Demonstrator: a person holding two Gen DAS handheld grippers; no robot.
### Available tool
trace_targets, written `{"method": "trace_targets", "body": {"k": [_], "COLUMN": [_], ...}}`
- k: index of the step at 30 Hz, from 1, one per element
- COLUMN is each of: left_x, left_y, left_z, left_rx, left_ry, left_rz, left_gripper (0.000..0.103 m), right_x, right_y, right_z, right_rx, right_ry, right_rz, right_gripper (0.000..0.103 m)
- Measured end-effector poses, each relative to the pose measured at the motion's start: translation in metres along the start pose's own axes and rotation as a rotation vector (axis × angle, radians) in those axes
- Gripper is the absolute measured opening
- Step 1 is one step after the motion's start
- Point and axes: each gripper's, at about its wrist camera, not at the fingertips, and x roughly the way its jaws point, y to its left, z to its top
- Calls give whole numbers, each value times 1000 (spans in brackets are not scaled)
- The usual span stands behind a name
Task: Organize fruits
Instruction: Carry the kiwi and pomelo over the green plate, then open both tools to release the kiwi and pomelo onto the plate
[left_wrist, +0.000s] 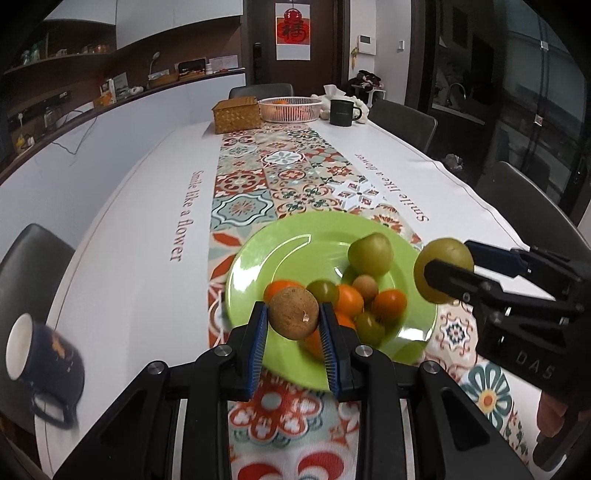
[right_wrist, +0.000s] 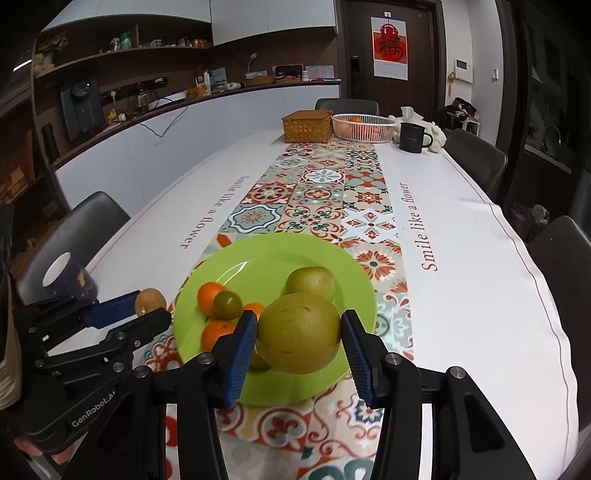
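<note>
A green plate (left_wrist: 280, 254) (right_wrist: 266, 258) lies on the patterned runner and holds several fruits: orange tangerines (left_wrist: 389, 302), small green ones (left_wrist: 323, 290) and a larger green fruit (left_wrist: 370, 254) (right_wrist: 311, 282). My left gripper (left_wrist: 293, 325) is shut on a brown round fruit (left_wrist: 293, 313) (right_wrist: 149, 301), held above the plate's near edge. My right gripper (right_wrist: 299, 339) is shut on a large green fruit (right_wrist: 299, 338) (left_wrist: 443, 269), held above the plate's right side. Each gripper shows in the other's view, left (right_wrist: 147, 308) and right (left_wrist: 448, 267).
A dark blue mug (left_wrist: 40, 365) (right_wrist: 70, 277) stands at the table's left edge. At the far end are a wicker box (left_wrist: 236, 114), a white basket (left_wrist: 290, 109) with oranges and a black mug (left_wrist: 343, 110). Chairs stand around the table.
</note>
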Motion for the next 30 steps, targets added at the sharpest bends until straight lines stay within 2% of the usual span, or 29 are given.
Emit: {"method": "trace_targets", "body": {"k": [15,16,18,20,23,30], "left_x": [59,60,60,56,48,18], "left_y": [-13,-13,-12,-9,1,13], "left_z": [34,34,34,32,25,4], "left_rx": [23,23,15,11,-15,-63], "left_ry": [24,26,24,18,26,27], "left_rz": [-54,-51,-41,-23,14,70], "left_gripper": [30,39,51,52,54,60], "right_x": [45,48,52,55,50,29], "right_y": [-26,-26,-26,-26,-25,-21], "right_z": [5,6,6,5,5,2], "right_rx": [12,12,11,12,3,-11], "right_ry": [68,72,83,92,65,23], "right_rz": [-8,-3,7,15,4,-22], "right_gripper": [48,48,48,49,58,59]}}
